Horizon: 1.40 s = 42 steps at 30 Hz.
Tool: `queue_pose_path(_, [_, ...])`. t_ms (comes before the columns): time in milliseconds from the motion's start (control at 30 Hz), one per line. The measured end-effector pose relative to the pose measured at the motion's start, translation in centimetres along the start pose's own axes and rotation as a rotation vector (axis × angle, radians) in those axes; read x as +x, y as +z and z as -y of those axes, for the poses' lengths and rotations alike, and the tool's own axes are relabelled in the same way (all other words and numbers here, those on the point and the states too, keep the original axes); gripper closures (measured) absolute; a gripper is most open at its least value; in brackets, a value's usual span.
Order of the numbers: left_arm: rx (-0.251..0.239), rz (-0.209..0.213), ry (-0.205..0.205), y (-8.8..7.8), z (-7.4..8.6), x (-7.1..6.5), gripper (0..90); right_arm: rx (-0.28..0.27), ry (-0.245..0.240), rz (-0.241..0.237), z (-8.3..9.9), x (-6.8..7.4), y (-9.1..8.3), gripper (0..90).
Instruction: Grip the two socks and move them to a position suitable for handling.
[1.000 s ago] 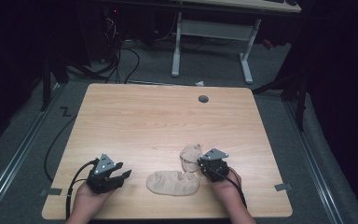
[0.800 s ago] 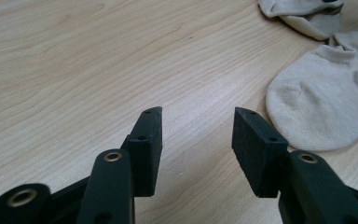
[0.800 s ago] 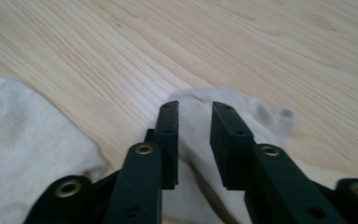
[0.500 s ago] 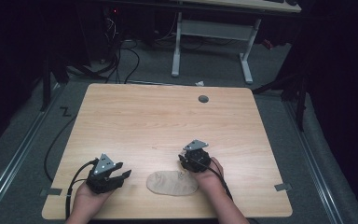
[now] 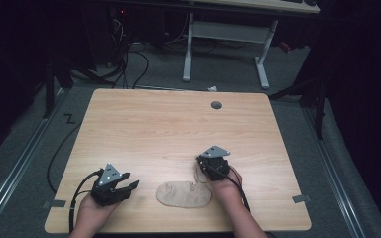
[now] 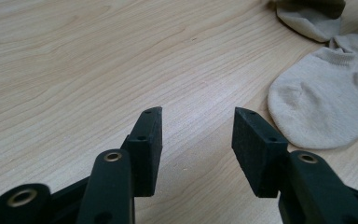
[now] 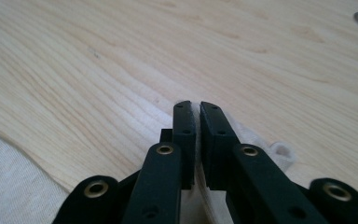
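Observation:
A beige sock (image 5: 183,195) lies flat near the table's front edge, between the two hands. A second piece of beige sock (image 5: 197,174) sits bunched right under my right gripper (image 5: 202,165). In the right gripper view its jaws (image 7: 196,109) have just been closing and now pinch a fold of the pale fabric (image 7: 261,140) between the pads. My left gripper (image 5: 130,186) rests to the left of the sock, apart from it. The left gripper (image 6: 196,122) is open with bare wood between the pads; the flat sock (image 6: 326,102) lies to its right.
The wooden table (image 5: 168,129) has a round cable hole (image 5: 216,105) at the back right. Another desk frame (image 5: 223,44) and cables stand on the floor behind it. Tape marks sit at the front corners.
My right gripper moved left and slightly away from the front edge, onto the bunched sock piece, and its jaws closed on the fabric. The left hand stayed put.

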<state>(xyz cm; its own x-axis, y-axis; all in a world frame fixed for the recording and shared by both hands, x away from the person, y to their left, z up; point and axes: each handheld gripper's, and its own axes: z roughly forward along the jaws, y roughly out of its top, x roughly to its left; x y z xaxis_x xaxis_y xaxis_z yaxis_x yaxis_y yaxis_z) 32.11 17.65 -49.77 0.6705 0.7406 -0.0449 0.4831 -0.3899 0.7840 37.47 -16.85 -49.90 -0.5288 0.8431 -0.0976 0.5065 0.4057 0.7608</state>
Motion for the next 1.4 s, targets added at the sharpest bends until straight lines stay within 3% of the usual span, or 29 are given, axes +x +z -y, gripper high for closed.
queue_pose_path(367, [0.006,0.003,0.003,0.1,0.0,-0.1,53.2,-0.126,0.076,0.029,1.2,-1.8,-3.4,85.2])
queue_pose_path(500, [0.002,0.007,0.005,0.2,-0.1,-0.2,53.2,-0.14,0.086,0.039,1.9,-2.3,-4.2,84.9])
queue_pose_path(733, [0.003,0.024,0.017,0.7,-0.7,-0.6,53.2,-0.135,0.116,0.064,3.6,-3.4,-5.4,84.0])
queue_pose_path(900, [0.002,0.044,0.04,1.4,-1.2,-1.2,53.2,-0.133,0.165,0.094,5.8,-4.6,-7.3,82.0])
queue_pose_path(1167, [0.004,0.065,0.055,2.4,-1.9,-1.6,52.8,-0.11,0.201,0.15,8.4,-5.8,-9.4,78.2])
queue_pose_path(1300, [0.003,0.072,0.058,2.4,-2.1,-1.8,52.8,-0.126,0.205,0.172,8.6,-5.8,-10.3,75.9])
queue_pose_path(1400, [0.001,0.072,0.063,2.4,-2.1,-1.9,52.8,-0.122,0.196,0.16,8.5,-5.4,-10.3,76.2])
